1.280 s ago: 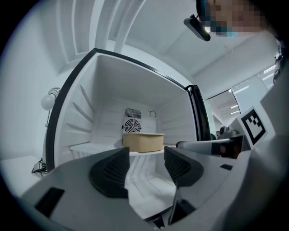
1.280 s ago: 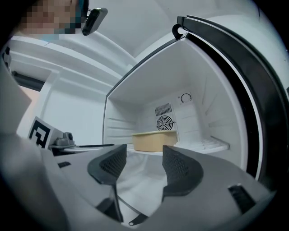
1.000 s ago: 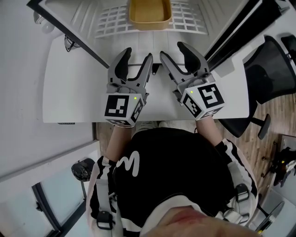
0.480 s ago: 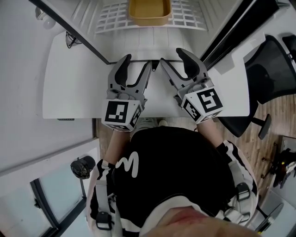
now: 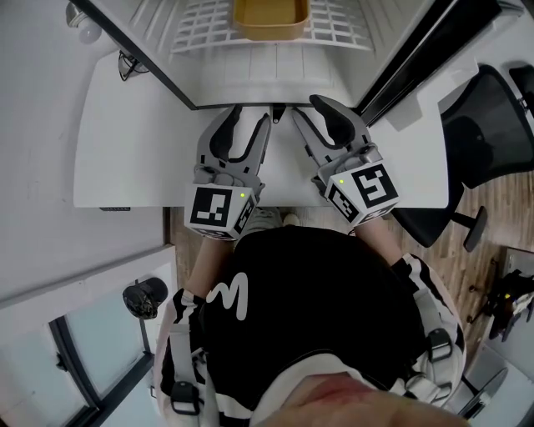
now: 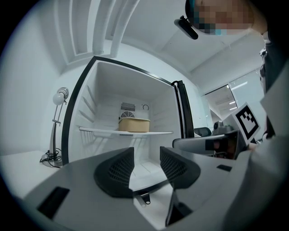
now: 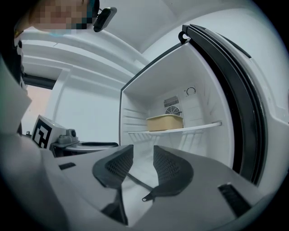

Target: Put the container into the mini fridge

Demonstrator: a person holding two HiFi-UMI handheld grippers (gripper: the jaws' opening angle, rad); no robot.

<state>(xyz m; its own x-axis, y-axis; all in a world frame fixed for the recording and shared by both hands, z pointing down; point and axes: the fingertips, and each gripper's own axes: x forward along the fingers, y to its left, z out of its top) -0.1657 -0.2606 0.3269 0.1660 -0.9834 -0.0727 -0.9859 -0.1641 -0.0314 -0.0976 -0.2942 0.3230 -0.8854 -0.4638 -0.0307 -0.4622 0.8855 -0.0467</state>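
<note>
The tan container [image 5: 269, 18] stands on the white wire shelf [image 5: 200, 33] inside the open mini fridge, well ahead of both grippers. My left gripper [image 5: 248, 118] and right gripper [image 5: 309, 108] hover side by side over the white table just in front of the fridge opening. Both pairs of jaws are closing, with nothing between them. In the left gripper view the container [image 6: 133, 124] shows past my left gripper [image 6: 146, 164]. The right gripper view has the container [image 7: 165, 122] on the shelf beyond my right gripper [image 7: 143, 164].
The fridge's black frame [image 5: 142, 58] runs along the left, its open door [image 5: 409, 58] along the right. A desk lamp [image 6: 58, 97] stands on the white table [image 5: 125, 150] left of the fridge. An office chair [image 5: 488, 125] is to my right.
Both grippers' jaws have narrowed. Both grippers have edged a little closer to the fridge opening. The container has stayed on the shelf.
</note>
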